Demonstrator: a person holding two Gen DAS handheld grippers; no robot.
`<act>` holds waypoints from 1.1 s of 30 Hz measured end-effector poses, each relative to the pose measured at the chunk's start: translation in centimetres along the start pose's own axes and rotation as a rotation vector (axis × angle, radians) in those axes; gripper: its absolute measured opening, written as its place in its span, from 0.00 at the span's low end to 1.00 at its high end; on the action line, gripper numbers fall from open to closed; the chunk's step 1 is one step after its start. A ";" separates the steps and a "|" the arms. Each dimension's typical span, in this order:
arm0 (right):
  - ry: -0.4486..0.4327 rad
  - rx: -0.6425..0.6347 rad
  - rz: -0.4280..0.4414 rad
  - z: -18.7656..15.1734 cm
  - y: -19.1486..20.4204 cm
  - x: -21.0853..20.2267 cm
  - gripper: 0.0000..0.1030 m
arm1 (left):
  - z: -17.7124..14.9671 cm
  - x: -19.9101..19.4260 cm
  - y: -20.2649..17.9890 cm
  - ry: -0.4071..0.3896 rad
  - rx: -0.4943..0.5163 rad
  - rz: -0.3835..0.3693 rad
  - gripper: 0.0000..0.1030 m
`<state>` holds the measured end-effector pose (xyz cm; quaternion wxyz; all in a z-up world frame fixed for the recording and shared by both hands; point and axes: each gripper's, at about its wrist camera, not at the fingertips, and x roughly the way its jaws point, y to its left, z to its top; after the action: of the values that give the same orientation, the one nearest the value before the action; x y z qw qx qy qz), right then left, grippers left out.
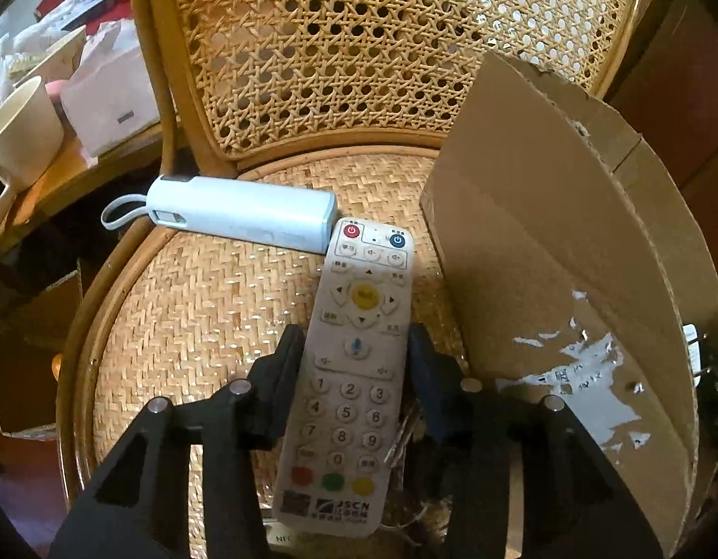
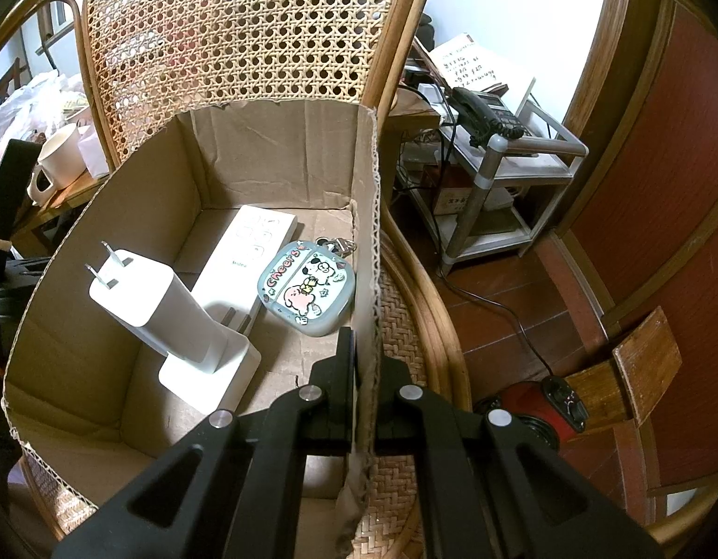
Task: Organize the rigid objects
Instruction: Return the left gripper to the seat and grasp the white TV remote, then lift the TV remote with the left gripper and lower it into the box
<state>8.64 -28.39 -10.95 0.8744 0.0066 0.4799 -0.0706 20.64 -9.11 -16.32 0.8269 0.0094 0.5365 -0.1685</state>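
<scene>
In the left wrist view a white TV remote (image 1: 354,363) lies on the woven chair seat (image 1: 191,307). My left gripper (image 1: 354,349) straddles its middle, the fingers close on both sides and seemingly touching it. A pale blue power bank (image 1: 247,214) lies just beyond the remote. The cardboard box (image 1: 545,251) stands to the right. In the right wrist view my right gripper (image 2: 364,349) is shut on the box's right wall (image 2: 366,233). Inside lie white chargers (image 2: 172,307), a white remote (image 2: 247,251) and a cartoon "Cheers" case (image 2: 308,289).
The cane chair back (image 1: 359,46) rises behind the seat. A side table with cups (image 1: 23,130) and a tissue box (image 1: 112,93) stands left. At right, a metal stand with a telephone (image 2: 489,112), a cable on the wooden floor and a red appliance (image 2: 540,405).
</scene>
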 end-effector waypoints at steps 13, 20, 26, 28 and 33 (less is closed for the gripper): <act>-0.007 0.021 0.009 -0.3 0.0 0.0 0.06 | -1.2 -1.6 -1.3 -0.016 0.091 0.058 0.40; -0.005 0.011 0.004 -0.2 0.2 0.1 0.06 | -1.0 -2.3 0.5 -0.017 0.065 0.041 0.39; -0.005 0.012 0.010 -0.2 0.3 0.1 0.06 | -1.2 -5.0 0.8 -0.075 0.067 0.030 0.39; -0.005 0.010 0.011 -0.2 0.2 0.1 0.06 | -1.1 -5.7 0.6 -0.091 0.062 0.023 0.38; -0.005 0.010 0.010 -0.2 0.3 0.1 0.06 | -1.4 -8.8 0.8 -0.141 0.040 -0.010 0.36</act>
<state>8.56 -28.14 -11.14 0.8758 0.0134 0.4775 -0.0687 16.41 -5.73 -9.20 0.8615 0.0115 0.4733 -0.1834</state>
